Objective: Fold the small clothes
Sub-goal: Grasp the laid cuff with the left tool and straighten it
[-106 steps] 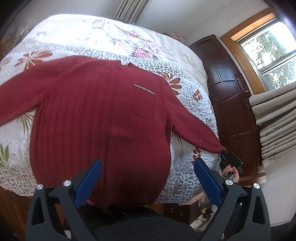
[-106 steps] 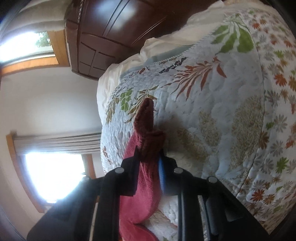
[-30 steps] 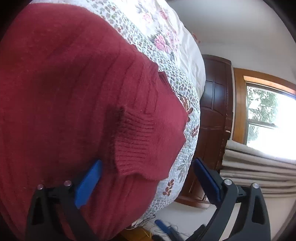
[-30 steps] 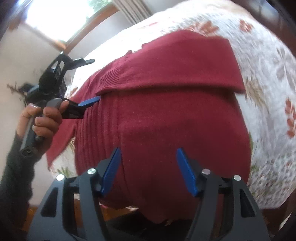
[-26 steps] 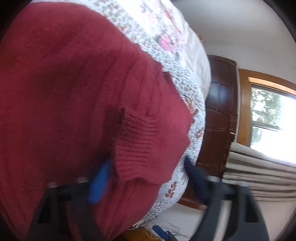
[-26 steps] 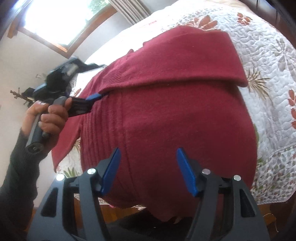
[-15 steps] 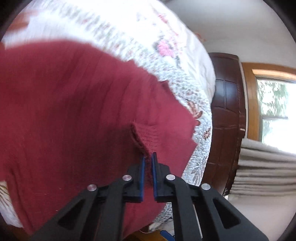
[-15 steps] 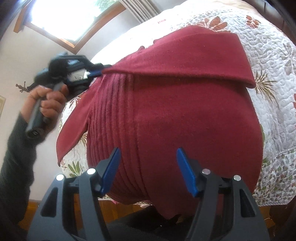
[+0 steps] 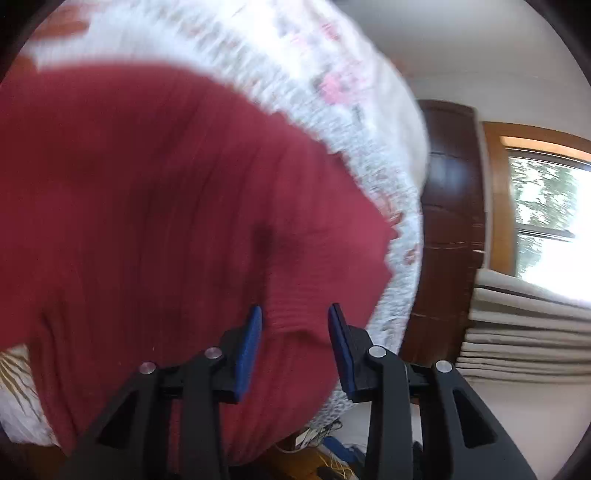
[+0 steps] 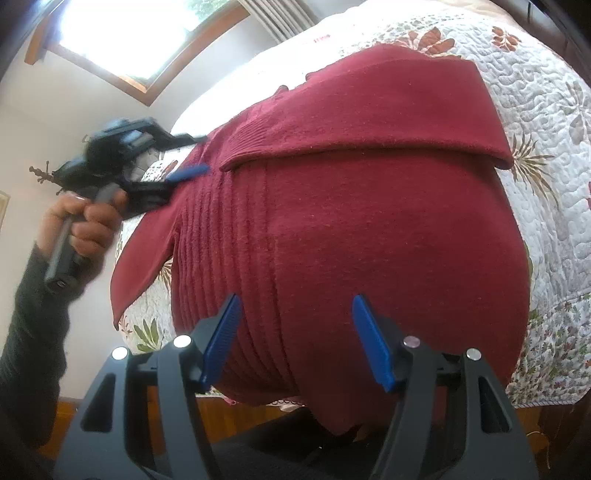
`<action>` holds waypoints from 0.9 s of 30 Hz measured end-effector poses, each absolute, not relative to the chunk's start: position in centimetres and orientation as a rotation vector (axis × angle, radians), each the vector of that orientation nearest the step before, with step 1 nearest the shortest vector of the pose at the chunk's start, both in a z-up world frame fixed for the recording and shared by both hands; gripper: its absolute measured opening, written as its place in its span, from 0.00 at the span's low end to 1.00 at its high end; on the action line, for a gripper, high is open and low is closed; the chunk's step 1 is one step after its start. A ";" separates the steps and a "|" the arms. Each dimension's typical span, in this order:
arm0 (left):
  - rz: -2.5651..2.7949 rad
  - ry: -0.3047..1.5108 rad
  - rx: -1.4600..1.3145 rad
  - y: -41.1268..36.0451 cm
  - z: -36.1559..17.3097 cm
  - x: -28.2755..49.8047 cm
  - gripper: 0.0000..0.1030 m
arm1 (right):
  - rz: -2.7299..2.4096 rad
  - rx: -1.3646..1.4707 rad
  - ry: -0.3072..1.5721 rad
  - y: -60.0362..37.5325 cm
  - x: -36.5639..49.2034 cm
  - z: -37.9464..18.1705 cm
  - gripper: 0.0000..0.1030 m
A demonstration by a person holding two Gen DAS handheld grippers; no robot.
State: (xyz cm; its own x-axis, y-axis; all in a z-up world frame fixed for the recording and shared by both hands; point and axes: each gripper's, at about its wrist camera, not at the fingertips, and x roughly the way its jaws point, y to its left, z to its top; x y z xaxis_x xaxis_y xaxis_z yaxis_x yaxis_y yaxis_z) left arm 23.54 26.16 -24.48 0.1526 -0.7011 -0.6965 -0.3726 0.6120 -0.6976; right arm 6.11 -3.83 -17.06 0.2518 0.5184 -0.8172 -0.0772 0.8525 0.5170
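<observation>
A dark red knit sweater (image 10: 369, 240) lies spread on the quilted bed (image 10: 546, 122). One sleeve (image 10: 369, 110) is folded across its chest, and the ribbed cuff (image 10: 243, 147) ends near the left gripper (image 10: 192, 155), which a hand (image 10: 88, 221) holds. In the blurred left wrist view the left gripper (image 9: 295, 325) stands open, with the cuff (image 9: 295, 310) lying loose between its blue pads (image 9: 253, 336). The right gripper (image 10: 295, 321) is open over the sweater's hem and holds nothing. The other sleeve (image 10: 144, 251) sticks out sideways on the quilt.
A dark wooden wardrobe (image 9: 450, 236) stands beside the bed, with a window (image 9: 546, 221) and folded curtains (image 9: 524, 332) to its right. Cables (image 9: 332, 446) lie on the floor under the bed's edge. A second window (image 10: 147, 33) is behind the bed.
The left gripper, shut on the cuff half a second ago, has opened and let it drop onto the sweater. The right gripper has stayed open over the hem.
</observation>
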 end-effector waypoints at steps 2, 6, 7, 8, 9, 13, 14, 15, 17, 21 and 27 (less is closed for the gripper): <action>-0.303 1.468 -0.998 25.5 -25.6 23.5 0.37 | 0.417 0.417 1.258 -4.0 6.1 -17.0 0.62; -0.293 1.468 -1.016 25.2 -26.6 24.0 0.45 | 0.402 0.426 1.256 -4.4 6.1 -17.0 0.62; -0.291 1.465 -1.026 25.2 -26.6 24.2 0.45 | 0.400 0.429 1.256 -4.5 6.1 -16.9 0.62; -0.292 1.461 -1.029 25.2 -26.5 24.4 0.45 | 0.399 0.430 1.254 -4.6 6.0 -16.9 0.62; -0.300 1.452 -1.023 25.1 -26.3 24.5 0.37 | 0.401 0.436 1.250 -4.7 6.0 -16.8 0.62; -0.309 1.430 -0.952 24.4 -25.2 25.0 0.06 | 0.400 0.439 1.246 -4.6 5.8 -16.7 0.63; -0.315 1.424 -0.943 24.3 -24.9 25.1 0.06 | 0.404 0.440 1.245 -4.5 5.8 -16.7 0.63; -0.318 1.419 -0.939 24.3 -24.6 25.2 0.06 | 0.406 0.438 1.244 -4.5 5.8 -16.7 0.63; -0.342 1.387 -0.932 24.6 -23.0 25.5 0.06 | 0.410 0.436 1.241 -4.4 5.8 -16.5 0.63; -0.396 1.305 -0.882 25.7 -18.6 26.0 0.06 | 0.403 0.440 1.240 -4.7 5.6 -16.6 0.64; -0.358 1.227 -0.850 31.1 -16.0 25.3 0.06 | 0.389 0.453 1.249 -5.2 5.5 -17.2 0.65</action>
